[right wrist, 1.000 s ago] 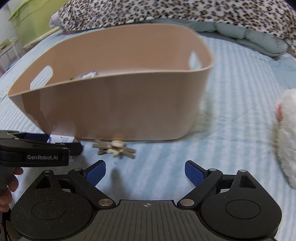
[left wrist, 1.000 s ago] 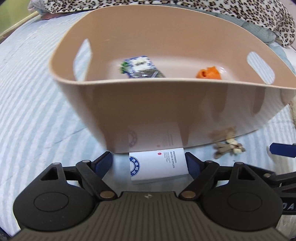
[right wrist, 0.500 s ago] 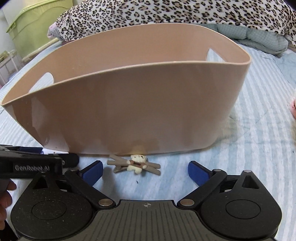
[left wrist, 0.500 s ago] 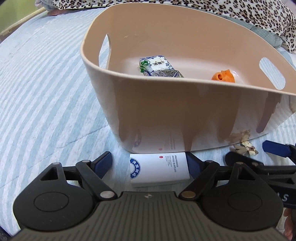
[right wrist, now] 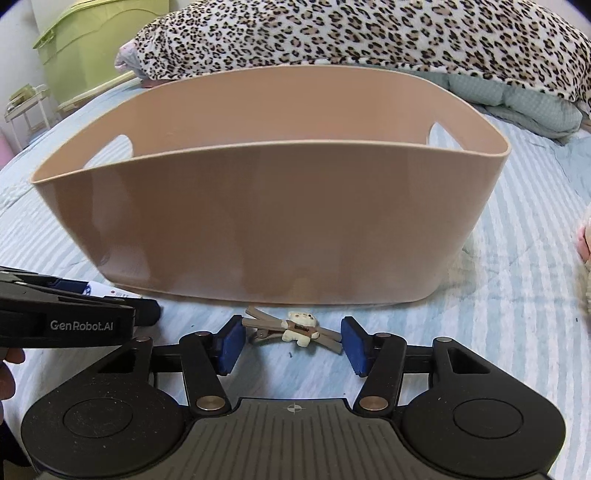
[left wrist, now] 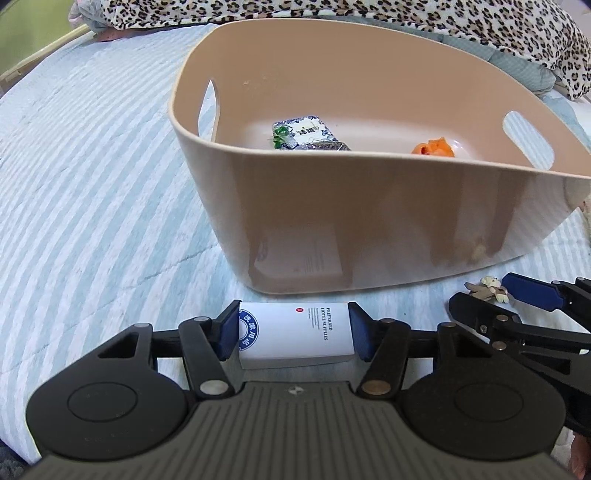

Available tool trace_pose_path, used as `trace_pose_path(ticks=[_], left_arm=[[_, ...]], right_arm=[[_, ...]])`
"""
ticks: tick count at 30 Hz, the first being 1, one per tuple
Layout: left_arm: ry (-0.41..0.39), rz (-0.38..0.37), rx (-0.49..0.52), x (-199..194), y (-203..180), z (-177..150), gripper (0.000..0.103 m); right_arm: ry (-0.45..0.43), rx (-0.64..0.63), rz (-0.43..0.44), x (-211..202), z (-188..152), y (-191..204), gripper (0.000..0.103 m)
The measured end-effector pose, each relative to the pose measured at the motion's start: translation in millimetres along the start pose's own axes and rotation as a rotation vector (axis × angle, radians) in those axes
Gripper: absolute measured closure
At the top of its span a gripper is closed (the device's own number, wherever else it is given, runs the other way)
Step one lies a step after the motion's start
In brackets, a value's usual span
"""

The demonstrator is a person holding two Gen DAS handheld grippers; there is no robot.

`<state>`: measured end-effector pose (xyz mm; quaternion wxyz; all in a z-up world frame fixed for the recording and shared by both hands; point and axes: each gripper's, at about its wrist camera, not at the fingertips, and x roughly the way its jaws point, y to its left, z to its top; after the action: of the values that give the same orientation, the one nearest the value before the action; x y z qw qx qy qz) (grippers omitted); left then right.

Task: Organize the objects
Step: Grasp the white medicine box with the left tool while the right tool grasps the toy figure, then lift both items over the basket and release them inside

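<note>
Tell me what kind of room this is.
Most likely a bedroom. The beige basket sits on a bed with a pale blue striped quilt. A leopard-print blanket is heaped behind it over a bundled teal comforter.

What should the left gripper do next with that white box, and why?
Probably lift it toward the tub: the left gripper has both pads against the white box, which sits on the bed beside the tub already holding other items.

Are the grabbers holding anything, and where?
The left gripper pinches the white box by its two short ends. The right gripper holds nothing; its open jaws straddle the bear hair clip.
</note>
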<state>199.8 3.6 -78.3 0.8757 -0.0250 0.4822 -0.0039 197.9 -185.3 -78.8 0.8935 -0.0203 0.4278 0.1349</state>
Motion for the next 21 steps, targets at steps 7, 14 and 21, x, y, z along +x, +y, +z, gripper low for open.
trace_pose_path(ticks=[7,14,21], left_arm=[[-0.020,-0.021,0.015,-25,-4,-9,0.042],[-0.117,-0.054,0.048,-66,10,-5,0.042],[-0.244,-0.072,0.098,-104,-1,13,0.042]], right_arm=[[-0.022,0.034,-0.003,-28,5,-3,0.049],[-0.091,0.075,-0.009,-71,14,-21,0.049],[-0.201,0.078,-0.022,-114,28,-31,0.049]])
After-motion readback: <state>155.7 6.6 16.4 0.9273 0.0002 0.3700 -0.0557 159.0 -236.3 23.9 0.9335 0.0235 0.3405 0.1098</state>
